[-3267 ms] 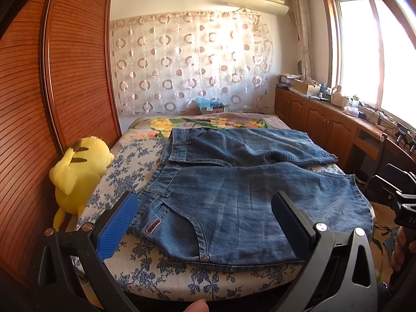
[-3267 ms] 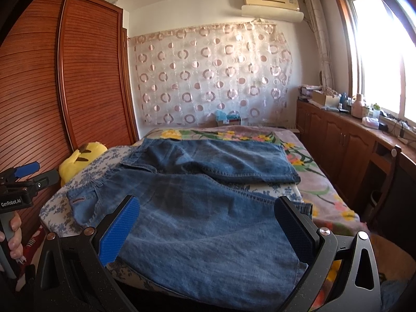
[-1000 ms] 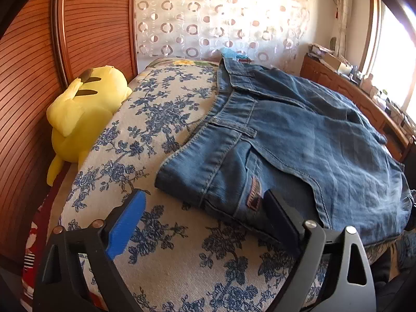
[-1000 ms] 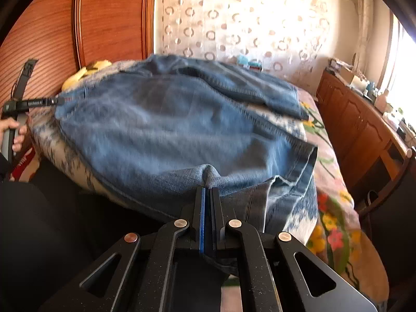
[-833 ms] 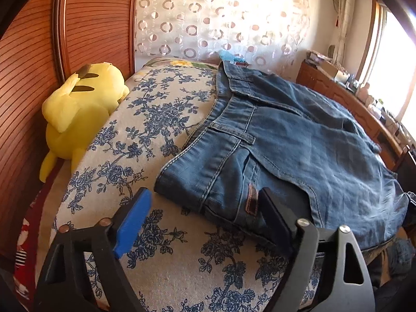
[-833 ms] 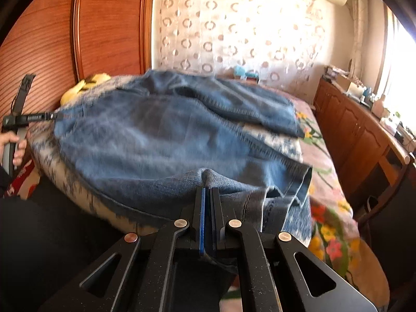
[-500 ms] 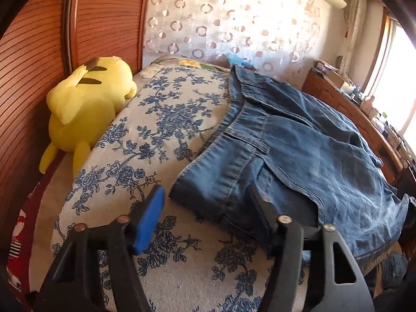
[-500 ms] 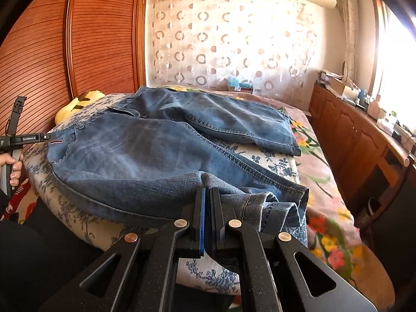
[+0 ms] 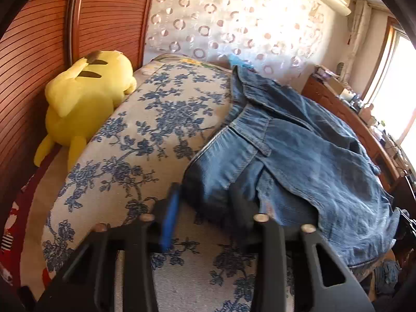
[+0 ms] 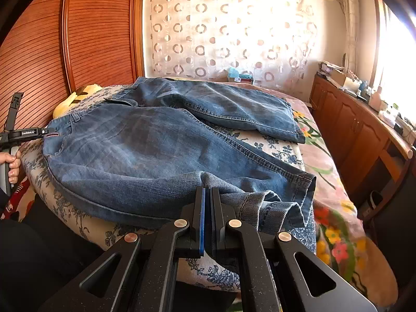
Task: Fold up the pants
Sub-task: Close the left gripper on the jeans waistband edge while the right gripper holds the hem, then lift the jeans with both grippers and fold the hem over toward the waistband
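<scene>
Jeans (image 10: 161, 150) spread flat across floral bed cover (image 9: 145, 140), waistband toward wardrobe side, two legs running toward window side — far leg lying apart from near one.

Right hand-held gripper (image 10: 207, 221): fingers pressed together on a pinch of denim at near leg's hem end, fabric bunched and raised just beside the pinch.

Left hand-held gripper (image 9: 205, 208): fingers partly parted, straddling waistband corner (image 9: 205, 184), blue pad on bed-cover side, dark finger over denim; no firm hold visible — blurred, so contact uncertain. Seen from right wrist view, same gripper (image 10: 39, 133) level with waistband edge, tip hidden against denim.

Step judged in hand: securing both ends of near leg ahead of first lengthwise fold. Next move likely calls for closing left fingers on waistband corner, then raising both ends together and carrying near leg over onto far leg, edges aligned.

Hidden or unclear: lower layer of waistband corner under dark finger; far hem edge beyond bed's curve; whether right pinch holds one layer or both. Yellow plush toy (image 9: 85, 96) beside wardrobe door (image 9: 33, 52), well apart from jeans.
</scene>
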`<action>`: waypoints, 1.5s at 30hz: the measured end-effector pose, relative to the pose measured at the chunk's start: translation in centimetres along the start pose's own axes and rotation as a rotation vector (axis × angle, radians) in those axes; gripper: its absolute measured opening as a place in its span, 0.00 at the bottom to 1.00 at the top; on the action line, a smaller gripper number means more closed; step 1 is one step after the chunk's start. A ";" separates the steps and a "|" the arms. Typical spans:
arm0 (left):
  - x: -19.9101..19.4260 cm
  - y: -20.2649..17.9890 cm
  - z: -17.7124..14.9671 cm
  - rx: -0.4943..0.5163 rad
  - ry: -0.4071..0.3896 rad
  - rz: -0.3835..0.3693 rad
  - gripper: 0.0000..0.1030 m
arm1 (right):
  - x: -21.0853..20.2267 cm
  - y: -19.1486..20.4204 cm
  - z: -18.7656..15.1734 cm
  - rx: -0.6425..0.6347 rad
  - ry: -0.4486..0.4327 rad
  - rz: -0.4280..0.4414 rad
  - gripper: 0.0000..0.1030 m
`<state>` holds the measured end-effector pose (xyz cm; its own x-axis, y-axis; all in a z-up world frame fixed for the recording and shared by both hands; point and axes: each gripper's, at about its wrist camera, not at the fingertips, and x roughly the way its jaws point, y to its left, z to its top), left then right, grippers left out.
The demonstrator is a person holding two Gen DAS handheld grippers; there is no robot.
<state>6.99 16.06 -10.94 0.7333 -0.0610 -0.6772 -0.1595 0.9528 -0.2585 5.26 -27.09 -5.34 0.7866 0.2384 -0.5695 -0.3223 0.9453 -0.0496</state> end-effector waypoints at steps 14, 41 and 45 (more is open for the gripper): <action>-6.2 -2.0 0.0 0.064 -0.119 -0.040 0.13 | -3.1 -0.9 1.7 0.018 -0.078 0.011 0.03; -6.2 -6.8 5.7 0.187 -0.213 -0.064 0.13 | -2.3 -3.3 5.5 -0.008 -0.210 -0.068 0.03; -5.0 -8.0 7.8 0.209 -0.226 -0.067 0.13 | -0.9 -3.6 6.4 -0.007 -0.222 -0.085 0.03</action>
<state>9.75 11.04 -0.11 0.8696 -0.0801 -0.4872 0.0159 0.9908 -0.1344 9.12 -29.27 0.60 0.9073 0.2014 -0.3690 -0.2529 0.9627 -0.0964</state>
